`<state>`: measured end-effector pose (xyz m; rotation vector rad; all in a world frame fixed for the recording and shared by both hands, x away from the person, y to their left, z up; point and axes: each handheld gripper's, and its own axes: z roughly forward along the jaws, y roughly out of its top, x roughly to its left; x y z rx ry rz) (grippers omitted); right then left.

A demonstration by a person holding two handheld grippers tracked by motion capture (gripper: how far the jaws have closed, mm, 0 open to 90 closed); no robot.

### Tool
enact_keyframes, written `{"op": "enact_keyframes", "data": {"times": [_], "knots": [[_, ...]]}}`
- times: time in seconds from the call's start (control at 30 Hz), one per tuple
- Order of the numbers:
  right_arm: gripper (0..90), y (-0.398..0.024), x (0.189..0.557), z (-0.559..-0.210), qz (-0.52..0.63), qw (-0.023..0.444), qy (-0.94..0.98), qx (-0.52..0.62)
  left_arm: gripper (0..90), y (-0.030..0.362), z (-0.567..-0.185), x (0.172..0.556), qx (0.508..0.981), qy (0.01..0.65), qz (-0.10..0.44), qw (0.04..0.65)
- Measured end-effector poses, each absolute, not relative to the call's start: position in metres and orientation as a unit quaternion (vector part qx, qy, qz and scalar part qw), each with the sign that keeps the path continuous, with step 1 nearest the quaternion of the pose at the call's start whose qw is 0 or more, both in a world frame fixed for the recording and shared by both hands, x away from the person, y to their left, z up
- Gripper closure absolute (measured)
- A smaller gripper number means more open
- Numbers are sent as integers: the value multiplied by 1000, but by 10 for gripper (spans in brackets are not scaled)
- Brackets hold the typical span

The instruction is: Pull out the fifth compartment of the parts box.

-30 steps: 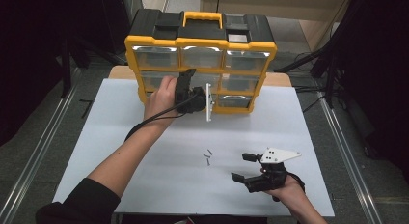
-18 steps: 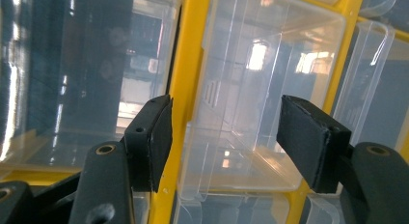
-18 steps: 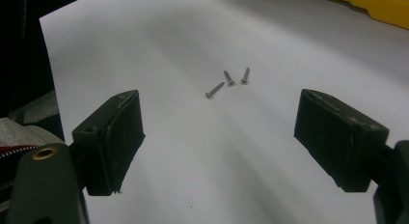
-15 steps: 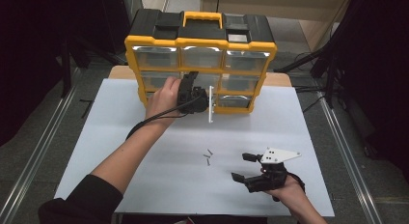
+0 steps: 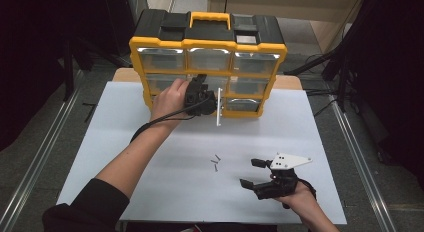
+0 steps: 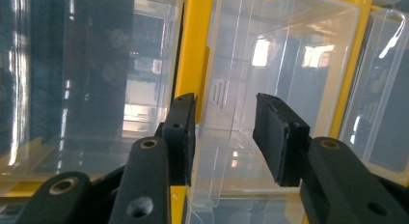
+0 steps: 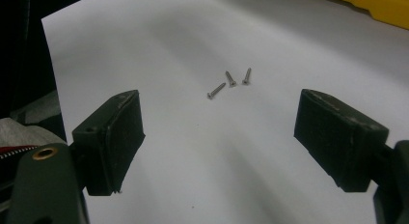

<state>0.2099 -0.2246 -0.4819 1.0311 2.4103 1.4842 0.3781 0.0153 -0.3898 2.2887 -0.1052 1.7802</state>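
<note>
White tabletop (image 5: 150, 142) carries a yellow organizer (image 5: 207, 44) at upper centre. Left gripper (image 6: 224, 132), jaws apart around a clear drawer's (image 6: 270, 64) edge, should close squarely, then pull straight. Right gripper (image 7: 219, 137) rests open near three screws (image 7: 230, 81).

1. A yellow and black organizer (image 5: 207, 44) stands upright at the far edge of the tabletop (image 5: 125, 137), right in front of the left claw (image 6: 224, 137).
2. Its clear drawers sit in three rows of three; one clear drawer (image 6: 284, 55) lies straight ahead of the left claw, with a yellow divider (image 6: 195, 50) just beyond that claw's left side.
3. Three small screws (image 7: 230, 81) lie close together on the white tabletop, ahead of the right claw (image 7: 217, 137) and apart from it.
4. Metal rails (image 5: 40, 157) run along the grey floor (image 5: 360, 157) on both sides, well outside each claw.
5. Dark cables (image 5: 320, 92) trail on the floor far beyond the right claw.
</note>
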Motion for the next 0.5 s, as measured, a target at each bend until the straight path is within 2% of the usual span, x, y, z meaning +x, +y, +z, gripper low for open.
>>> {"op": "enact_keyframes", "data": {"times": [0.33, 0.5], "knots": [[187, -224, 210, -482, 491, 65, 799, 341, 736, 17, -386, 379, 781, -37, 613, 119], [187, -224, 210, -482, 492, 65, 799, 341, 741, 16, -386, 378, 779, -41, 615, 114]]}}
